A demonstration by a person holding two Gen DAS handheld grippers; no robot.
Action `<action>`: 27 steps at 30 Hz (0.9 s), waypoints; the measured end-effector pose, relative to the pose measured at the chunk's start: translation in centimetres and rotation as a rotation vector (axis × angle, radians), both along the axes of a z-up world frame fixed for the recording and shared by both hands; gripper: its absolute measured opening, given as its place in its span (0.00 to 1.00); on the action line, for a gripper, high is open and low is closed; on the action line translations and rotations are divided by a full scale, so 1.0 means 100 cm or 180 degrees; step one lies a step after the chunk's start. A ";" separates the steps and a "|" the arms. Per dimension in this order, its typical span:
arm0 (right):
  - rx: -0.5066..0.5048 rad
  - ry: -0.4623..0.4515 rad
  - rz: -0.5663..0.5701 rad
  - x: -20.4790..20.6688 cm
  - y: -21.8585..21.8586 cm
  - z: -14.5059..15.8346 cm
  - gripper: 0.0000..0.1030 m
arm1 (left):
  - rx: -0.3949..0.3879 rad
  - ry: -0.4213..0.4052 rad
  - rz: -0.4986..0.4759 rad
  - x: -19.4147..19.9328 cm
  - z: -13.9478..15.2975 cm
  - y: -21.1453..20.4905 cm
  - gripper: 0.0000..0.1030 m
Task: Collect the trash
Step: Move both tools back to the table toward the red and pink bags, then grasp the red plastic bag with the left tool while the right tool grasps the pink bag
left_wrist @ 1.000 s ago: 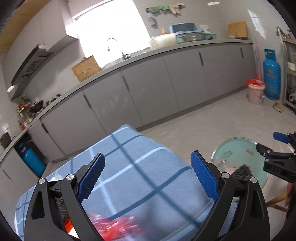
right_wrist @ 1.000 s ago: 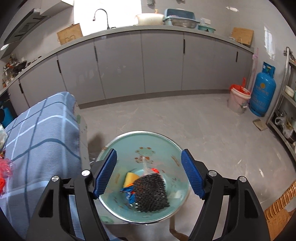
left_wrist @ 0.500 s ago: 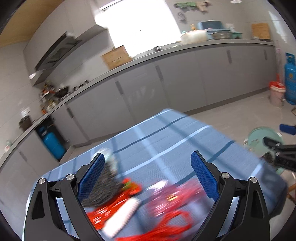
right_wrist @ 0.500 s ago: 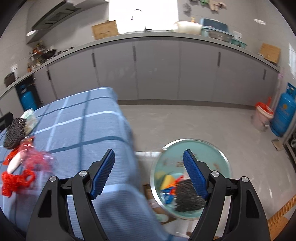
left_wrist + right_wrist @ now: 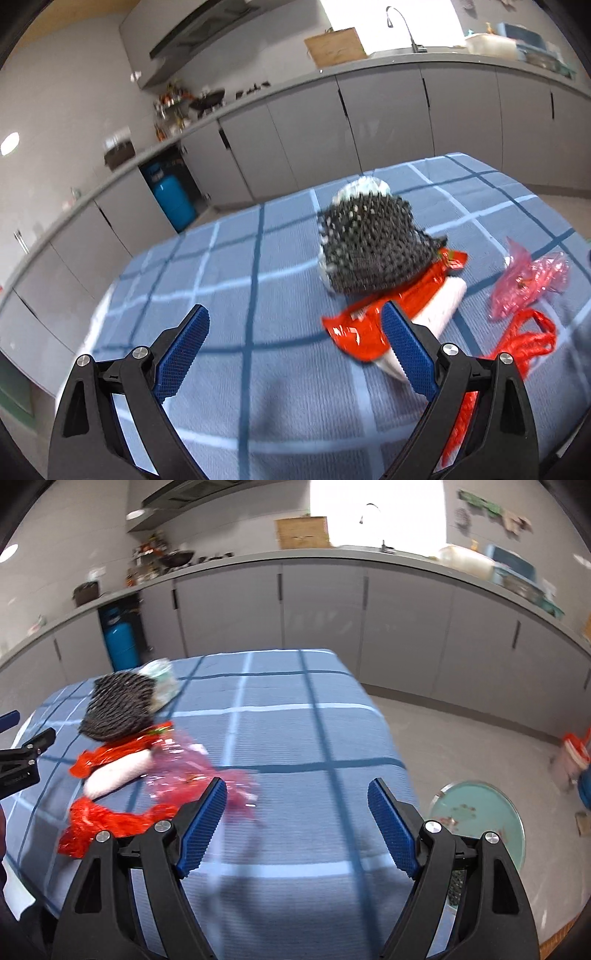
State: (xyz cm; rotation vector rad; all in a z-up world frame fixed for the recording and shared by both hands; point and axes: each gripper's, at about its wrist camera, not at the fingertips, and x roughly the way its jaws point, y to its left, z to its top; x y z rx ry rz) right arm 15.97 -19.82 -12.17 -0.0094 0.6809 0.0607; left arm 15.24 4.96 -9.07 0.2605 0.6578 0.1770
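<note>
Both tools, left tool (image 5: 293, 349) and right tool (image 5: 297, 819), are hanging released above the table (image 5: 280, 716); black mesh (image 5: 373, 247) is sitting atop red wrappers (image 5: 369, 325).

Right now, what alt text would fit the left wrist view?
An open hand-held gripper hangs over a blue checked tablecloth strewn with trash: black foam netting, a red wrapper and pink plastic. Grey kitchen cabinets stand behind.

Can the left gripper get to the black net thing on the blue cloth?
Probably yes. The left gripper is open and empty, and the black net lies ahead, slightly right, on top of the pile with only bare cloth between.
</note>
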 end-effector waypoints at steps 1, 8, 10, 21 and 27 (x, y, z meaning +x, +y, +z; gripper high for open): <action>-0.0012 0.0004 0.0012 0.001 0.003 0.000 0.76 | -0.0080 0.0023 -0.0055 -0.003 0.000 -0.001 0.90; -0.0111 0.0028 0.0027 -0.004 0.015 0.002 0.77 | -0.0185 -0.0006 -0.0418 -0.028 -0.005 -0.029 0.90; -0.0129 0.0048 0.0026 -0.008 0.016 -0.001 0.78 | -0.0238 0.0028 -0.0508 -0.029 -0.007 -0.037 0.90; -0.0043 0.0074 -0.0109 -0.016 -0.002 -0.009 0.80 | -0.0403 0.0330 -0.0883 -0.022 -0.037 -0.074 0.84; 0.0013 0.0095 -0.0135 -0.014 -0.008 -0.013 0.81 | -0.0589 0.0569 -0.1115 -0.022 -0.047 -0.080 0.17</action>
